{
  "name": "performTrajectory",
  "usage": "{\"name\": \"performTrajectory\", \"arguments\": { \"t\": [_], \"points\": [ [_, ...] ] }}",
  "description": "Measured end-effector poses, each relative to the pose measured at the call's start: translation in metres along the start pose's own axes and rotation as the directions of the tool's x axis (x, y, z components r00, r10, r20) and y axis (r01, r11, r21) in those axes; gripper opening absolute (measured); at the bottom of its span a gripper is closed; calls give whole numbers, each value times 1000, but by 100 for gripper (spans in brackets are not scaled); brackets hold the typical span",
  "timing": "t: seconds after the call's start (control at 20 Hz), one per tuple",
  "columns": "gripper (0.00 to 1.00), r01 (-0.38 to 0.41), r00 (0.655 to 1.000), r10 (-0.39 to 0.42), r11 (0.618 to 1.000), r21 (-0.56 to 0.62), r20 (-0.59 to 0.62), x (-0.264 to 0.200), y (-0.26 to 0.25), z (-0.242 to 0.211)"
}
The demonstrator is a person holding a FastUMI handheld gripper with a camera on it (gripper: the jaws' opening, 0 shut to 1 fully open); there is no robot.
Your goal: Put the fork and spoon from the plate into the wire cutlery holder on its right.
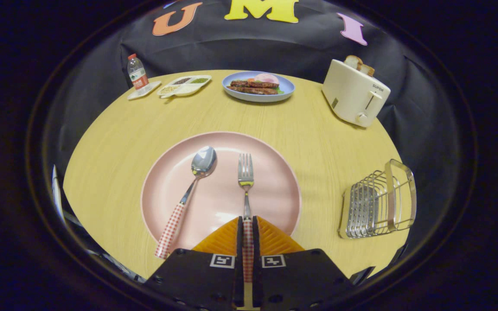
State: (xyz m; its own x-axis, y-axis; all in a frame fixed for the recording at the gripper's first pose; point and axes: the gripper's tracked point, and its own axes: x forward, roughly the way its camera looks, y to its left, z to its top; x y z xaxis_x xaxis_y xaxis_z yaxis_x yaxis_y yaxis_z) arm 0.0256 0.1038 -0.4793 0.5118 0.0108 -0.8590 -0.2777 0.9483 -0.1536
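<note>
Round wooden table, pale grain, bearing everything. Pink plate, smooth and glossy, lies just ahead of my fingers and carries both utensils. Wire cutlery holder, bright metal bars with a flat band handle, rests to the plate's right, well apart from it, seemingly tipped on its side. Cream toaster and blue food plate stand beyond. Spoon lies slanted on the plate, its checked handle overhanging the near rim. Fork points tines away, its checked handle running back between my fingers. My gripper is closed upon that handle, both fingers pressing it; I judge the fork gripped low for lifting toward the holder.
</note>
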Motion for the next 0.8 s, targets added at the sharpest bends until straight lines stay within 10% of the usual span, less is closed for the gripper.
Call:
{"name": "performTrajectory", "arguments": {
  "t": [0.8],
  "points": [
    [4, -27, 988, 44, 993, -115, 148, -142, -68, 47]
  ]
}}
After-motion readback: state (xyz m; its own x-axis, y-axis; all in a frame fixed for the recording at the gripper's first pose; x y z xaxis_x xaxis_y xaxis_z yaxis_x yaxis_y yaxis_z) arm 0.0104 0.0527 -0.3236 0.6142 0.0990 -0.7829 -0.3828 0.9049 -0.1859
